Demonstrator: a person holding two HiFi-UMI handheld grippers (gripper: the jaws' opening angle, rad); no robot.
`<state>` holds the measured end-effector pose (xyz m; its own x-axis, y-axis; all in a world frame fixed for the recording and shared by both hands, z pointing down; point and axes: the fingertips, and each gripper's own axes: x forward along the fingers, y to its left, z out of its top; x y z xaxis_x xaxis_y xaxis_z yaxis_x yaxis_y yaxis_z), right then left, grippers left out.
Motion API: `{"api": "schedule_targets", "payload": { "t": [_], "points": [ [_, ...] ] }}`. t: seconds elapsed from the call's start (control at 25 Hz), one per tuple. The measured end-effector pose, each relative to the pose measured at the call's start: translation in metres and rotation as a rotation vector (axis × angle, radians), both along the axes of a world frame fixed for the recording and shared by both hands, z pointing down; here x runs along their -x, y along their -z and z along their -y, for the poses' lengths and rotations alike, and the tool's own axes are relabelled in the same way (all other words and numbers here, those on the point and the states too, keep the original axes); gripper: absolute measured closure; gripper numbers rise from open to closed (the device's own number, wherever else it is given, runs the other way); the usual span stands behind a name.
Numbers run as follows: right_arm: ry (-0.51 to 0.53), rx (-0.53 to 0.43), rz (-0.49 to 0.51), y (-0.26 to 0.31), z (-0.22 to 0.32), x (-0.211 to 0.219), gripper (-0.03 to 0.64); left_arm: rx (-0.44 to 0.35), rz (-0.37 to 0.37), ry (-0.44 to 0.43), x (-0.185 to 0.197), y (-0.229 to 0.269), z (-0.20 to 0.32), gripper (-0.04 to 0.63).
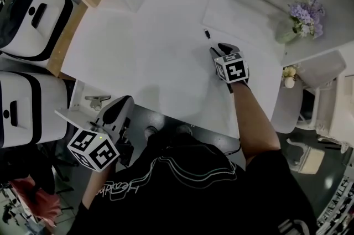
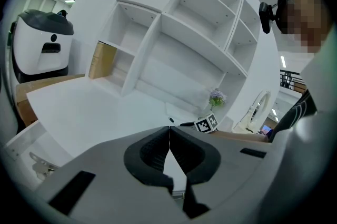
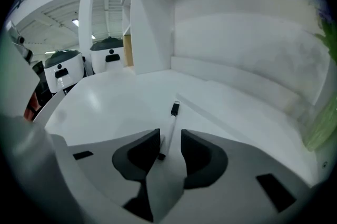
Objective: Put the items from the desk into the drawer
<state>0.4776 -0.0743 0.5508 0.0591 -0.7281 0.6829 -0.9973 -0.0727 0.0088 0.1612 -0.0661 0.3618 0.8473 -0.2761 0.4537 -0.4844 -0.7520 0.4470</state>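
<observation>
A white marker pen with a black cap (image 1: 207,35) lies on the white desk (image 1: 138,51). My right gripper (image 1: 215,50) is down over it. In the right gripper view the pen (image 3: 169,130) runs between the open jaws of that gripper (image 3: 170,136), its near end inside the gap, and neither pad presses on it. My left gripper (image 1: 123,101) hangs at the desk's front left, over the open white drawer (image 1: 74,97), where a small metal clip (image 1: 98,99) lies. In its own view the left gripper (image 2: 169,129) is shut on nothing.
A white sheet (image 1: 238,15) lies flat behind the pen. A vase of purple flowers (image 1: 303,15) stands at the back right. White shelves (image 2: 189,22) rise along the rear. Two white machines (image 1: 30,12) stand left of the desk, and a white chair (image 1: 290,104) stands to the right.
</observation>
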Motion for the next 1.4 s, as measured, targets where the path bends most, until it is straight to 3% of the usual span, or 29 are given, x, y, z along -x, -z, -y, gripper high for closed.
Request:
{"api": "schedule_targets", "payload": {
  "t": [0.6, 0.84, 1.08, 1.4],
  "points": [
    [-0.025, 0.096, 0.024, 0.001, 0.003, 0.012, 0.552, -0.003, -0.013, 0.048, 0.027, 0.007, 0.009, 0.574],
    [-0.028, 0.030, 0.013, 0.029, 0.008, 0.029, 0.552, -0.008, -0.026, 0.053, 0.044, 0.012, 0.012, 0.574],
    [0.032, -0.119, 0.029, 0.095, 0.022, 0.085, 0.552, -0.029, -0.059, 0.070, 0.073, 0.024, 0.017, 0.574],
    [0.247, -0.289, 0.091, 0.182, 0.058, 0.224, 0.552, -0.068, -0.110, 0.181, 0.158, 0.038, 0.041, 0.574]
  ]
}}
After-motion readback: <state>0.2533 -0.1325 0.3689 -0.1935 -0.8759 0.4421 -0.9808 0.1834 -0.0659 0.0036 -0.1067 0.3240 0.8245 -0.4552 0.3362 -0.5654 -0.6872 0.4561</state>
